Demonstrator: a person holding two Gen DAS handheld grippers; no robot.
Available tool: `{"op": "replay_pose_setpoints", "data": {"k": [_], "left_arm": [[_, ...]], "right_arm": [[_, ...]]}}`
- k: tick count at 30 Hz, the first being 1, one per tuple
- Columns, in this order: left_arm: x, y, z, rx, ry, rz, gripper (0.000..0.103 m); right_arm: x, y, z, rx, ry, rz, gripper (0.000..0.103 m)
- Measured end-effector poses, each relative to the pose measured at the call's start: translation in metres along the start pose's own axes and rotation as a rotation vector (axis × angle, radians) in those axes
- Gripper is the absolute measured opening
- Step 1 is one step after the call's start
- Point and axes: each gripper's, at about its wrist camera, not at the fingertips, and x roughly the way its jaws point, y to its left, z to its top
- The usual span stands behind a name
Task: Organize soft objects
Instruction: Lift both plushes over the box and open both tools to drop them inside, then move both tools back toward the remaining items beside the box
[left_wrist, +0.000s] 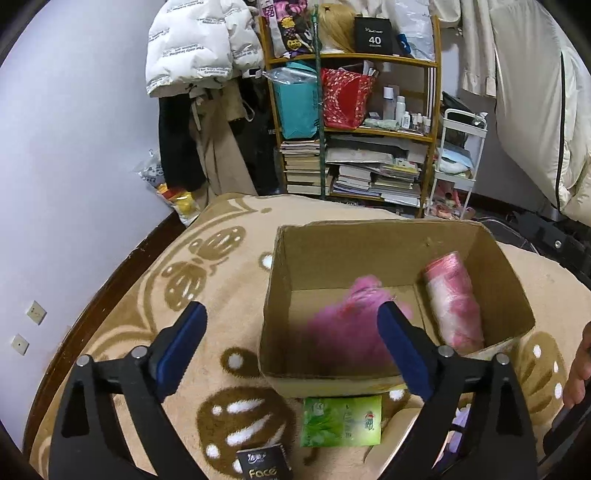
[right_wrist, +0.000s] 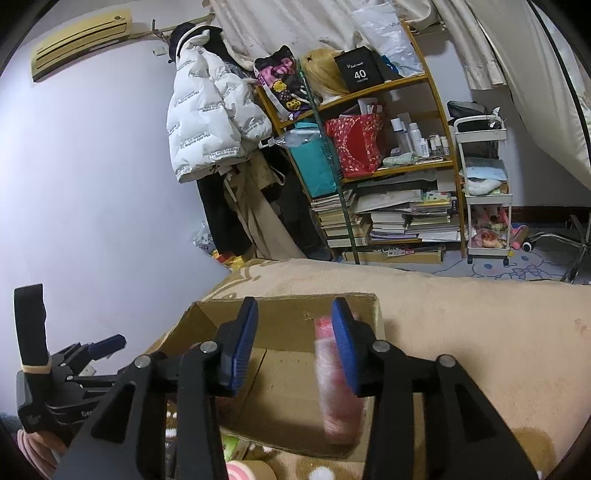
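**Cardboard box holding two pink soft items**

Beige blanket (left_wrist: 122, 321) with a brown pattern is spread under everything. An open cardboard box (left_wrist: 369, 254) is set on it. Two soft things are held in the box: a pink fluffy item (left_wrist: 343, 325), blurred, near the middle of the floor, and a pink-and-white roll (left_wrist: 456, 302) laid along the right wall. Whether the fluffy item is resting on the floor cannot be told.

Just in front of the box, on the blanket, a green packet (left_wrist: 341, 421) is lain flat; its print cannot be read. Beside it, at the lower edge, a small black pack (left_wrist: 263, 466) is marked "Face".

On the shelf (left_wrist: 436, 92) behind, a black box (left_wrist: 373, 35) is printed "40". A white jacket (left_wrist: 195, 48) with lines of small text is hung to its left; "fashion" can be made out in the right wrist view.

The left gripper (left_wrist: 291, 343) is held over the near edge of the box, jaws spread wide, nothing between them. The right gripper (right_wrist: 295, 347) is held above the box, jaws apart and empty; the roll is seen past its right finger.
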Motion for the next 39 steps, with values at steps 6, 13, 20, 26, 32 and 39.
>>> {"op": "replay_pose_setpoints", "data": {"k": [6, 13, 20, 26, 32, 39], "left_arm": [[-0.011, 0.013, -0.010, -0.021, 0.029, 0.008, 0.095], [-0.035, 0.022, -0.023, -0.009, 0.042, 0.041, 0.099], [-0.060, 0.025, -0.040, 0.016, 0.057, 0.065, 0.100], [-0.079, 0.030, -0.047, 0.018, 0.067, 0.083, 0.100], [-0.085, 0.039, -0.058, -0.002, 0.101, 0.102, 0.101], [-0.082, 0.049, -0.064, -0.034, 0.148, 0.101, 0.101]], "right_arm": [[-0.017, 0.002, -0.004, 0.010, 0.025, -0.027, 0.062], [-0.040, 0.005, -0.009, 0.029, 0.047, -0.067, 0.089], [-0.064, 0.014, -0.011, 0.022, 0.046, -0.097, 0.101], [-0.083, 0.025, -0.020, 0.013, 0.056, -0.096, 0.103], [-0.096, 0.031, -0.034, 0.025, 0.087, -0.098, 0.103], [-0.098, 0.036, -0.048, 0.008, 0.137, -0.113, 0.103]]}}
